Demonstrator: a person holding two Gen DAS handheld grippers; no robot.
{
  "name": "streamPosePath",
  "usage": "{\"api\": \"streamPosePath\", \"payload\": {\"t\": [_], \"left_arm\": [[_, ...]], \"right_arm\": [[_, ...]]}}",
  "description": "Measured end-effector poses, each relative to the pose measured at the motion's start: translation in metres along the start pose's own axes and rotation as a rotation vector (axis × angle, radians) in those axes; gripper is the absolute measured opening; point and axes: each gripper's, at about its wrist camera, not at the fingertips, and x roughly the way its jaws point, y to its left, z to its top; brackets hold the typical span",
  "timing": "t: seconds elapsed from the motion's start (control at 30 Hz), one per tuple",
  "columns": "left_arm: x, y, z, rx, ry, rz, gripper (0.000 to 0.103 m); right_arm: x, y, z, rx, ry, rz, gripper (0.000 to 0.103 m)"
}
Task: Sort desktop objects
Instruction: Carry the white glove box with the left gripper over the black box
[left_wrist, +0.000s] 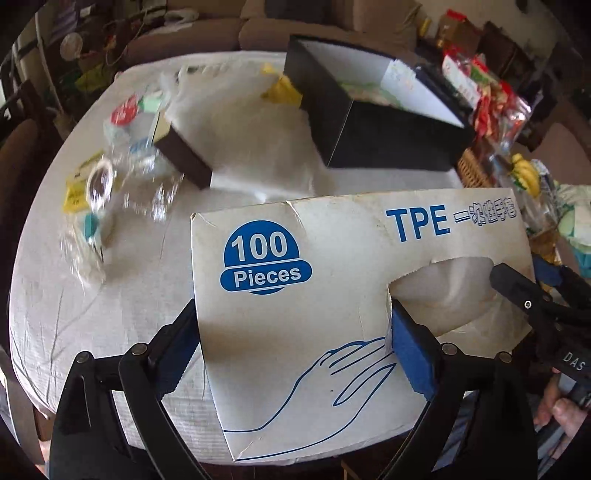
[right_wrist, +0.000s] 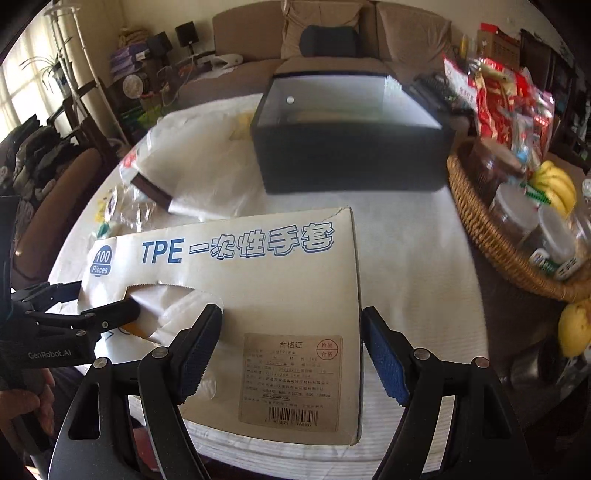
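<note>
A white glove box (left_wrist: 332, 295) printed "TPE 100 Pieces" is held above the table between both grippers. My left gripper (left_wrist: 291, 343) is shut on its left end, one finger on the outer edge, the other in the torn dispenser opening. My right gripper (right_wrist: 291, 347) is shut on its right end (right_wrist: 295, 314), one finger in the opening, the other on the outer edge. A large open black box (left_wrist: 376, 122) stands at the back of the table; it also shows in the right wrist view (right_wrist: 351, 147).
A small dark box (left_wrist: 184, 155), clear plastic wrappers (left_wrist: 122, 177) and small packets lie at the left. A wicker basket (right_wrist: 491, 236) with jars, bananas (right_wrist: 557, 184) and snack bags stands at the right. A sofa is behind the table.
</note>
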Motion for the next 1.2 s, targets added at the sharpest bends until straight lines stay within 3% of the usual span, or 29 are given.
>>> {"api": "streamPosePath", "payload": {"t": [0.17, 0.3, 0.43, 0.57, 0.73, 0.9, 1.07, 1.2], "left_arm": [[-0.007, -0.035, 0.1, 0.027, -0.077, -0.023, 0.095], [0.004, -0.059, 0.173, 0.035, -0.111, -0.022, 0.095], [0.033, -0.081, 0.232, 0.066, -0.116, -0.013, 0.095], [0.083, -0.088, 0.27, 0.072, -0.069, 0.013, 0.095], [0.14, -0.086, 0.284, 0.099, 0.009, 0.05, 0.095], [0.18, -0.1, 0.277, 0.211, 0.136, 0.082, 0.096], [0.186, -0.107, 0.283, 0.187, 0.112, 0.088, 0.096], [0.186, -0.099, 0.294, 0.104, 0.062, 0.097, 0.095]], "right_arm": [[-0.02, -0.038, 0.084, 0.004, -0.091, -0.016, 0.08], [-0.013, -0.072, 0.15, 0.008, -0.135, -0.019, 0.08], [0.013, -0.108, 0.203, 0.024, -0.151, 0.005, 0.079], [0.059, -0.134, 0.236, 0.027, -0.114, 0.017, 0.079], [0.116, -0.167, 0.251, 0.092, -0.054, 0.103, 0.074], [0.148, -0.177, 0.242, 0.066, 0.01, 0.075, 0.073], [0.166, -0.178, 0.243, 0.027, 0.024, 0.015, 0.075], [0.174, -0.178, 0.258, 0.032, 0.014, 0.017, 0.075]]}}
